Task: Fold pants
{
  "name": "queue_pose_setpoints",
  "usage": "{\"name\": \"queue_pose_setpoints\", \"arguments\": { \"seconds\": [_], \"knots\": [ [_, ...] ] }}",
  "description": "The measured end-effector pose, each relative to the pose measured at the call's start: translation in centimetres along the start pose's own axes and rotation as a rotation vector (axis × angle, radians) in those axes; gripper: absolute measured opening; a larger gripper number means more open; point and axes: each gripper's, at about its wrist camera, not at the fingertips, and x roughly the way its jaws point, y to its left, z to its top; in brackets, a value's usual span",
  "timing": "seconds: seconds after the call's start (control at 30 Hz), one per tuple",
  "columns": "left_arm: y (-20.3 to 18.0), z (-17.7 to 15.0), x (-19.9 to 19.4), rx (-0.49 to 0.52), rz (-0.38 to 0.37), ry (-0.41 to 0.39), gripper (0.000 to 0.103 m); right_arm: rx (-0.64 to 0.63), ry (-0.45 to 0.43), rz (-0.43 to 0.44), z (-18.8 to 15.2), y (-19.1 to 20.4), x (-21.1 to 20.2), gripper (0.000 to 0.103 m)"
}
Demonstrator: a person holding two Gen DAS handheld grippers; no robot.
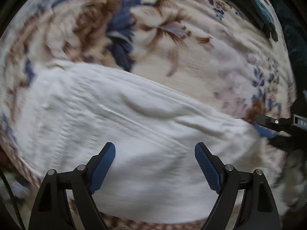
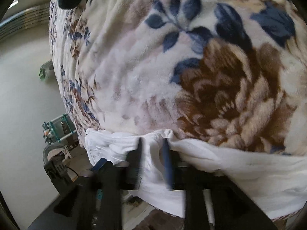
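Soft, light white cotton pants (image 1: 134, 134) on floral fleece blanket (image 1: 172, 38); left hand-held gripper (image 1: 155, 149) apart above them, right hand-held gripper (image 2: 153, 140) straddles their bunched six-o'clock edge, grip unclear.

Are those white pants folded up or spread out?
Cannot tell: the white pants lie fairly flat on the floral blanket, but their ends are out of view.

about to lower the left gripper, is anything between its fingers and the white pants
Nothing visible. The left gripper hangs open directly over the white pants, which lie bare on the floral blanket. The right gripper is off at the pants' far edge.
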Motion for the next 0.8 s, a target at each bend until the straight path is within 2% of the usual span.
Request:
{"name": "queue_pose_setpoints", "arguments": {
  "seconds": [0.03,0.07,0.1,0.13,0.17,0.2,0.27,0.33,0.47,0.57,0.63,0.67,0.7,0.77,0.8],
  "knots": [
    [-0.1,0.4,0.1,-0.019,-0.019,0.019,0.085,-0.022,0.027,-0.007,0.3,0.2,0.5,0.067],
    [-0.2,0.9,0.3,-0.045,-0.045,0.044,0.085,-0.033,0.044,-0.005,0.4,1.0,1.2,0.070],
    [-0.6,1.6,0.5,-0.062,-0.058,0.065,0.084,-0.055,0.085,-0.005,0.5,1.6,2.3,0.067],
    [-0.7,1.9,0.6,-0.077,-0.069,0.082,0.084,-0.074,0.094,-0.028,0.4,1.8,2.8,0.059],
    [-0.8,2.4,0.7,-0.101,-0.091,0.101,0.084,-0.109,0.084,-0.075,0.1,2.2,3.2,0.029],
    [-0.9,2.7,0.8,-0.132,-0.107,0.123,0.084,-0.145,0.091,-0.113,-0.3,2.7,3.5,0.015],
    [-0.8,3.0,1.0,-0.197,-0.136,0.170,0.084,-0.198,0.062,-0.143,-1.4,3.5,3.2,0.012],
    [-0.5,2.7,1.4,-0.267,-0.168,0.216,0.084,-0.244,0.015,-0.133,-2.8,4.2,2.1,0.010],
    [0.1,2.3,3.6,-0.418,-0.210,0.323,0.084,-0.294,-0.043,-0.041,-6.2,4.8,0.2,0.006],
    [0.1,1.9,5.0,-0.480,-0.194,0.351,0.084,-0.324,-0.042,0.006,-8.7,4.6,0.2,0.006],
    [0.0,2.0,5.6,-0.508,-0.184,0.341,0.084,-0.327,-0.020,0.017,-9.7,3.9,0.6,0.006],
    [0.1,2.0,5.7,-0.509,-0.168,0.328,0.077,-0.336,-0.008,0.017,-10.2,3.8,1.1,0.006],
    [0.1,1.9,5.7,-0.509,-0.152,0.319,0.060,-0.343,0.008,0.014,-10.5,4.1,1.8,0.005],
    [0.2,1.7,5.9,-0.489,-0.125,0.295,0.042,-0.350,0.035,0.003,-10.9,3.8,2.5,0.006],
    [0.1,1.5,5.9,-0.471,-0.130,0.282,0.038,-0.337,0.043,0.008,-10.8,3.6,2.6,0.006]
  ]
}}
